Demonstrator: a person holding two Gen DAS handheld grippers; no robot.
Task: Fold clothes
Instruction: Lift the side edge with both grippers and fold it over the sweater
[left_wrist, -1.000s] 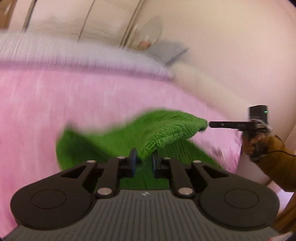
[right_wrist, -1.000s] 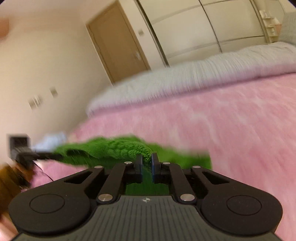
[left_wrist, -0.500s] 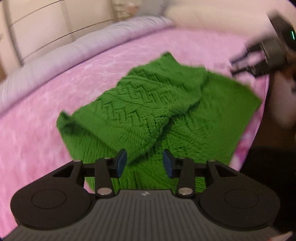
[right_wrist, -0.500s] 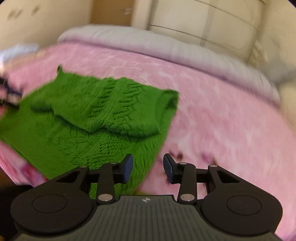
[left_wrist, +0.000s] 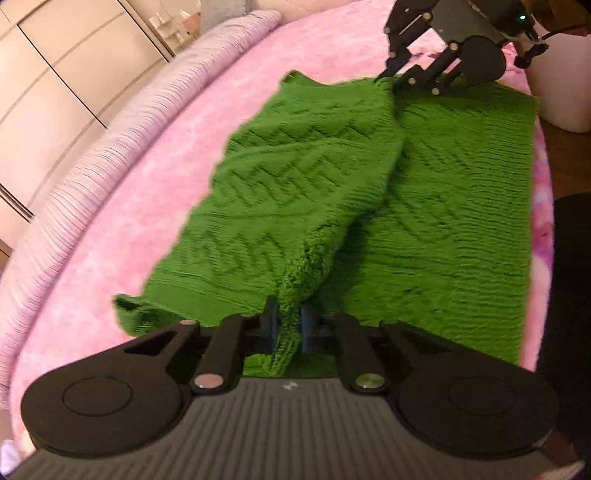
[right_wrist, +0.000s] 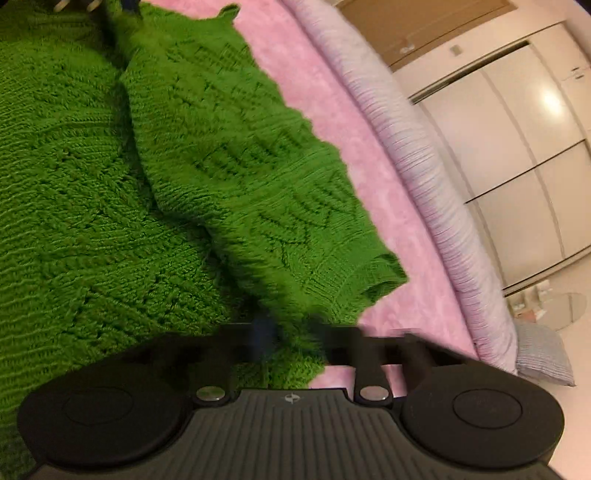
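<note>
A green cable-knit sweater (left_wrist: 424, 206) lies spread on the pink bed, with one part folded over into a raised ridge (left_wrist: 317, 173). My left gripper (left_wrist: 289, 325) is shut on the near end of that ridge. My right gripper (left_wrist: 391, 79) shows at the far end of the ridge in the left wrist view. In the right wrist view the sweater (right_wrist: 92, 192) fills the left side, and the right gripper (right_wrist: 291, 339) is closed on the fold's near end, blurred by motion.
A pink blanket (left_wrist: 147, 192) covers the bed, with a lilac ribbed border (left_wrist: 92, 155) beyond it. White wardrobe doors (right_wrist: 517, 122) stand behind the bed. A white container (left_wrist: 561, 96) stands past the bed's edge at right.
Both grippers were open above the flat sweater half a second ago. Now each has dropped to the fold and closed on an end of it.
</note>
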